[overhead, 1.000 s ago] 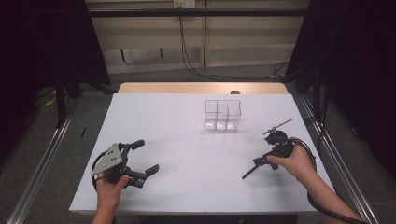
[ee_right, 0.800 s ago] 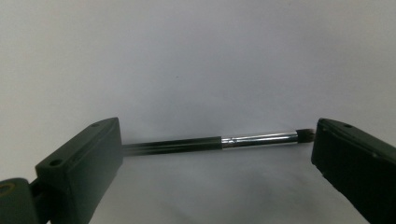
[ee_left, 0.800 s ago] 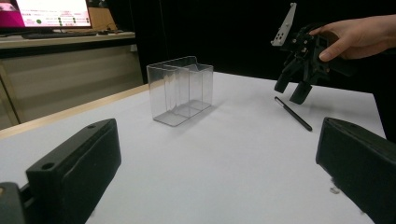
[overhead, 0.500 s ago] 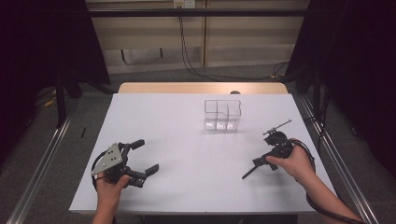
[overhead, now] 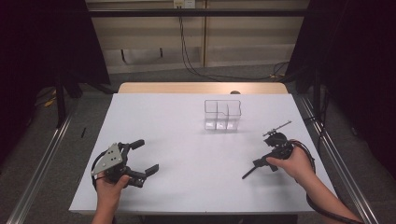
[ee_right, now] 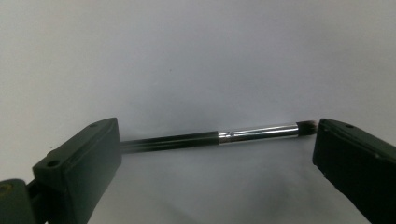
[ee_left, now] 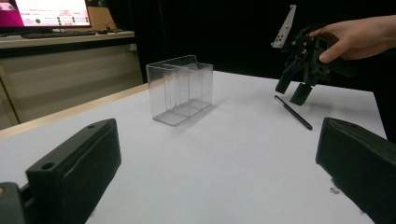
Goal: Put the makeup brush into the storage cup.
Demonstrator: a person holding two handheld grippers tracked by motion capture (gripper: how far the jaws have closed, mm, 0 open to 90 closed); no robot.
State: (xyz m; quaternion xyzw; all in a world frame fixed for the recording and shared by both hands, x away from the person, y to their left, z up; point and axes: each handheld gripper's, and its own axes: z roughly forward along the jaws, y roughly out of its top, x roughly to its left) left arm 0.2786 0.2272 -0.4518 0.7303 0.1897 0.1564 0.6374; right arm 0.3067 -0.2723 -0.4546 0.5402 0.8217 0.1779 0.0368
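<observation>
**Brush sitting between the right fingers, not grabbed yet**

Brush (ee_right: 219, 136) lies flat on the white desk (overhead: 187, 140), a slim black handle with a silver ferrule and a short dark tip.

Going left to right: the left gripper (overhead: 140, 157) is held low over the near left part of the desk, fingers (ee_left: 74, 168) spread wide and holding nothing. Looking out past those fingers, the clear plastic organizer (ee_left: 180, 88) stands upright farther off, slightly left of the gap, with dividers inside. The brush (ee_left: 293, 112) shows beyond the right-hand finger, lying on the desk just under the other gripper.

Then the right gripper (overhead: 273, 142), tipped down toward the desk over the brush (overhead: 254, 168). Its fingers (ee_right: 79, 163) are wide open too. In the right gripper view the brush runs crosswise through the gap: the handle end slips behind the left finger, and the bristle tip ends just at the right one. Can't tell if either finger is actually touching it.
</observation>
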